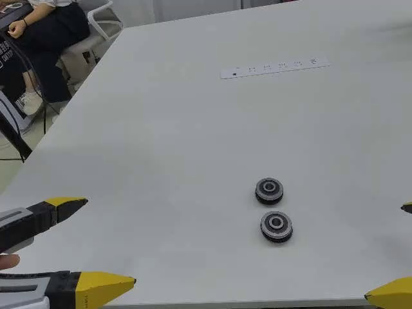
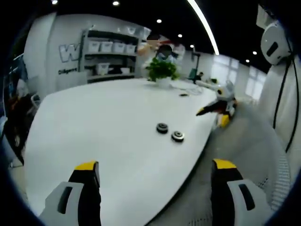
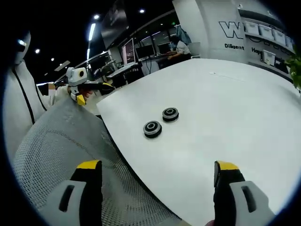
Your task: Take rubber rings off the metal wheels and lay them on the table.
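While my left gripper point(image 2: 155, 165) and right gripper point(image 3: 155, 165) gape empty, I'd pinch the lower-centre wheels' point(image 1: 277, 226) stretchy rings point(image 1: 257, 191) at the rim.

The person holds the left gripper point(image 1: 111, 241) low on the left side. Its two yellow-tipped jaws stand wide apart with nothing between them, and they point in toward the right. The right gripper point(image 1: 385, 251) is low on the right side, well apart from the left one, and its jaws are spread wide too and hold nothing. A bit of a finger point(image 1: 6, 261) peeks out just beside the back part of the left gripper.
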A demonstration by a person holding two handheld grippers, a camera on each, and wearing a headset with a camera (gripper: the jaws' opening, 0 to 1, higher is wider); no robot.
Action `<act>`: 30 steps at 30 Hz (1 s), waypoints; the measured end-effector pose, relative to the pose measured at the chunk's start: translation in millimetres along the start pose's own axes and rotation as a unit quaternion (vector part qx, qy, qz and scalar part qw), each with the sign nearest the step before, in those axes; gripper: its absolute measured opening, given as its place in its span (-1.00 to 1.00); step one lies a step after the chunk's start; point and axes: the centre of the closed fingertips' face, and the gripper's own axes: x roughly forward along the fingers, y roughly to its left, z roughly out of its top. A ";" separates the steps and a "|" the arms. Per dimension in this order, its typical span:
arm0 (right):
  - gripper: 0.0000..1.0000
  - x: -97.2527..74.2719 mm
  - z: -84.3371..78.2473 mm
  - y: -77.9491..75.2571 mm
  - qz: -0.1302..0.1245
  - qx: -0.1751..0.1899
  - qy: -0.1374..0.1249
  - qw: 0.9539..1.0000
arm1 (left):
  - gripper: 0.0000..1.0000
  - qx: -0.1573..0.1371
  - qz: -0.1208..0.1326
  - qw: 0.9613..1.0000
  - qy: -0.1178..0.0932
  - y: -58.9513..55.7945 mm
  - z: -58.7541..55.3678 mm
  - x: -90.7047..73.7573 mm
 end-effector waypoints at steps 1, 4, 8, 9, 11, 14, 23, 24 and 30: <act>0.91 0.5 0.3 0.3 0.001 0.000 0.000 1.000 | 0.94 0.001 0.000 1.000 -0.001 -0.3 0.8 0.1; 0.91 1.8 2.0 2.1 0.003 -0.006 0.002 1.000 | 0.94 -0.001 -0.004 1.000 -0.007 -2.2 3.4 0.2; 0.91 2.3 4.5 3.8 0.005 -0.009 -0.002 1.000 | 0.95 0.003 -0.005 1.000 -0.004 -2.9 3.5 0.2; 0.91 2.5 4.6 3.9 0.005 -0.009 -0.002 1.000 | 0.95 0.003 -0.005 1.000 -0.004 -3.0 4.0 0.4; 0.91 2.6 3.8 4.4 0.005 -0.008 -0.003 1.000 | 0.95 0.007 -0.007 1.000 -0.006 -3.7 6.5 0.9; 0.91 1.6 2.3 4.4 0.004 -0.008 -0.002 1.000 | 0.95 0.009 -0.008 1.000 -0.009 -4.5 8.9 1.3; 0.91 -3.1 0.0 0.7 -0.006 -0.002 -0.005 1.000 | 0.94 0.010 -0.012 1.000 -0.007 -5.4 7.3 2.2; 0.90 -3.2 -0.3 0.6 -0.006 -0.002 -0.004 1.000 | 0.95 0.010 -0.012 1.000 -0.007 -5.4 7.2 2.2; 0.90 -2.4 0.3 -0.9 -0.009 -0.004 -0.004 1.000 | 0.94 0.009 -0.011 1.000 -0.001 -4.8 3.4 2.8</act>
